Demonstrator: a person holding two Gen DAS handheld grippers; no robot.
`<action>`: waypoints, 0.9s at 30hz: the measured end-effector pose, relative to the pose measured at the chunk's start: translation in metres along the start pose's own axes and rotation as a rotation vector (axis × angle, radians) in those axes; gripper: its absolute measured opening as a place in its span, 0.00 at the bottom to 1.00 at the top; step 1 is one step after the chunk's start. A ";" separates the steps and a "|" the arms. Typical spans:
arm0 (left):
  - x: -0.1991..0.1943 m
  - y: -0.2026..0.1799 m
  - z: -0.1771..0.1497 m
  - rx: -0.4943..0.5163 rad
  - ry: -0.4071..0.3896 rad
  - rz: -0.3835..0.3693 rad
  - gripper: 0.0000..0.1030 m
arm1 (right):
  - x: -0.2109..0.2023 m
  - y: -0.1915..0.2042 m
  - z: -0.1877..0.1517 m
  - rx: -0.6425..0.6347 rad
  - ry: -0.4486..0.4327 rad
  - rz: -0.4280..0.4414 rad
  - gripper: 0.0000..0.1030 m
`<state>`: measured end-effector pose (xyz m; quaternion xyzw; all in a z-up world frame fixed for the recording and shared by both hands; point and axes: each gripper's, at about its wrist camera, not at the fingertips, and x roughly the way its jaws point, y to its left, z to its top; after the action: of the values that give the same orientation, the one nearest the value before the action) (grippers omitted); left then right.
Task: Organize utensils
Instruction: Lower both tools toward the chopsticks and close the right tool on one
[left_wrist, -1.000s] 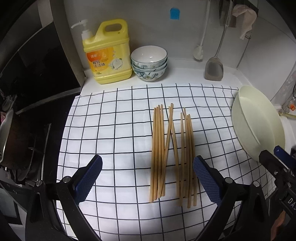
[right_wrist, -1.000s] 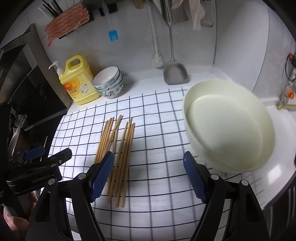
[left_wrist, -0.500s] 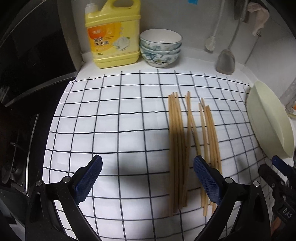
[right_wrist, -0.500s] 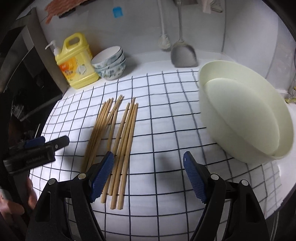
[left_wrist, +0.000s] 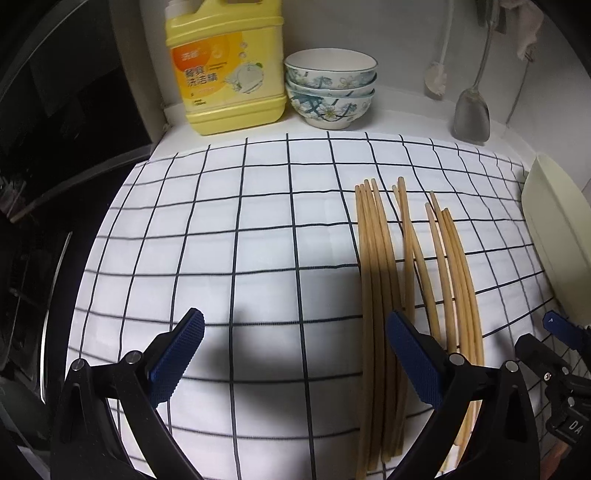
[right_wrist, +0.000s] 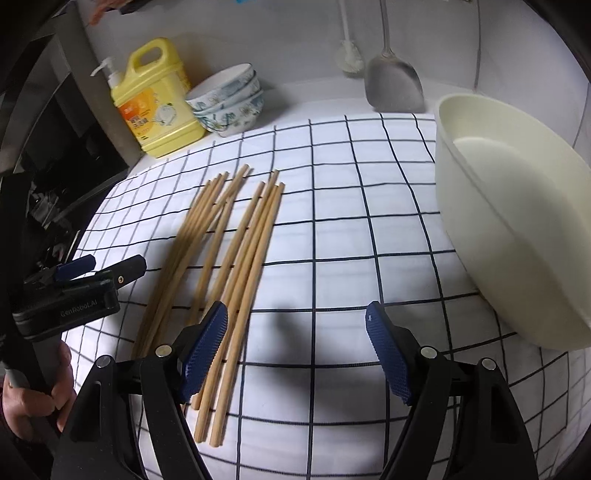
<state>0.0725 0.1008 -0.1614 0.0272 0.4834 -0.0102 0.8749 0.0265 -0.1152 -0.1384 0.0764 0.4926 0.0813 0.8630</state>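
Observation:
Several wooden chopsticks (left_wrist: 380, 266) (right_wrist: 243, 247) lie roughly side by side on a white cloth with a black grid (left_wrist: 258, 240) (right_wrist: 351, 229). My left gripper (left_wrist: 295, 354) hovers open low over the cloth, its right finger above the chopsticks' near ends. In the right wrist view the left gripper (right_wrist: 99, 269) shows at the left edge, held by a hand (right_wrist: 33, 395). My right gripper (right_wrist: 295, 350) is open too, with its left finger over the near ends of the right-hand chopsticks. Neither holds anything.
A cream basin (right_wrist: 509, 221) (left_wrist: 554, 229) stands on the cloth's right side. Against the back wall are a yellow detergent jug (left_wrist: 225, 70) (right_wrist: 155, 99), stacked patterned bowls (left_wrist: 330, 92) (right_wrist: 229, 99), a hanging metal spatula (right_wrist: 391, 81) and a brush (right_wrist: 349, 55). A dark stove (left_wrist: 44, 184) lies left.
Both grippers have moved forward and lower toward the cloth, so the chopsticks loom larger. Both stay open. The chopsticks have not moved.

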 end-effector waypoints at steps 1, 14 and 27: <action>0.003 -0.001 0.001 0.012 0.003 0.005 0.94 | 0.001 0.000 0.000 0.003 0.000 -0.004 0.72; 0.030 0.010 0.006 0.062 0.026 -0.099 0.94 | 0.018 0.012 -0.004 0.078 -0.001 -0.079 0.72; 0.036 -0.002 0.009 0.162 0.010 -0.094 0.95 | 0.028 0.021 0.001 0.076 0.003 -0.180 0.72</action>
<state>0.0994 0.0983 -0.1866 0.0751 0.4861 -0.0900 0.8660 0.0397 -0.0887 -0.1573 0.0646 0.5016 -0.0152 0.8625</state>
